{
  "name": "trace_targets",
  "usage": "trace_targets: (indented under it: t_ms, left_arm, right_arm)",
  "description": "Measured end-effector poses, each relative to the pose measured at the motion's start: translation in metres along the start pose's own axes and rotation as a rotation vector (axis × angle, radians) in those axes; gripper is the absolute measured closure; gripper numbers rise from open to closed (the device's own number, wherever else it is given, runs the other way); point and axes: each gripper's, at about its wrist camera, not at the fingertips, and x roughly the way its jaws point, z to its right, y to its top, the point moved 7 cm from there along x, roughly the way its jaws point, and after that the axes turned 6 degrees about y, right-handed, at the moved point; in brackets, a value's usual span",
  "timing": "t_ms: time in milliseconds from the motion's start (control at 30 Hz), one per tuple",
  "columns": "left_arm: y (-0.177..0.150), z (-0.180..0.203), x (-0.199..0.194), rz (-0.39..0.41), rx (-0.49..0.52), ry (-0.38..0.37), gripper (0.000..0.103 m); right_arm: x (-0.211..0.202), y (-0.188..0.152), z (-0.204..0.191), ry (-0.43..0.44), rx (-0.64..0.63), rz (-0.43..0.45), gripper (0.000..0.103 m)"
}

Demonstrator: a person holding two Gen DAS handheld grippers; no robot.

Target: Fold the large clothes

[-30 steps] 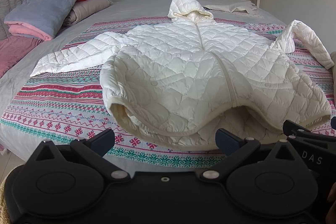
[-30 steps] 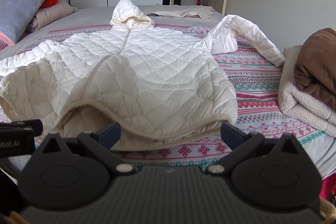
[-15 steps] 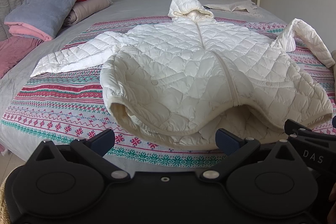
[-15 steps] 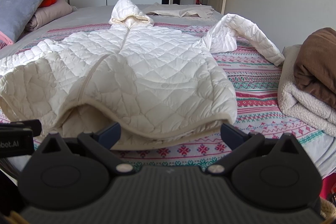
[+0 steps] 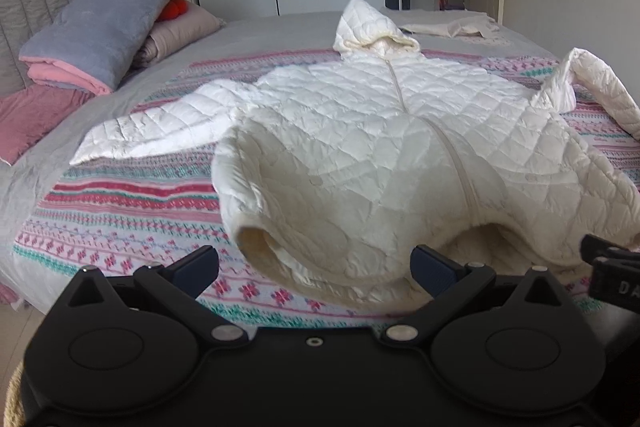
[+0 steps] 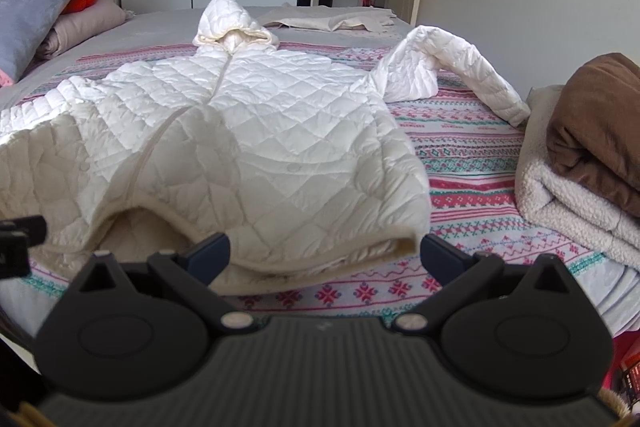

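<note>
The left gripper [image 5: 314,265] has a smooth matte black body with two round raised discs, silver pivot screws and a small central screw hole. Its black linkage arms end in dark blue fingertips [image 5: 434,263]. The right gripper [image 6: 324,255] shares that form, but its centre panel is ribbed dark grey. Seen from the left wrist view, its black side bears white letters "DA".
</note>
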Motion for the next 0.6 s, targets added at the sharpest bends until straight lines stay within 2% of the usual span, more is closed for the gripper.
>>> trace_targets:
  t_ms: [133, 267, 400, 600]
  left_arm:
    - [0.014, -0.013, 0.001, 0.057, 0.010, -0.074, 0.000]
    - [0.032, -0.040, 0.008, 0.056, -0.036, -0.146, 0.000]
    - [0.043, -0.064, 0.033, -0.040, -0.059, -0.205, 0.000]
    - [0.042, -0.079, 0.072, -0.195, -0.241, -0.405, 0.000]
  right_arm:
    - [0.001, 0.009, 0.020, 0.022, 0.049, 0.013, 0.000]
    - [0.007, 0.022, 0.047, 0.072, 0.119, -0.009, 0.000]
    - [0.019, 0.031, 0.070, 0.119, 0.130, -0.066, 0.000]
    - [0.042, 0.033, 0.094, 0.290, 0.286, -0.132, 0.000]
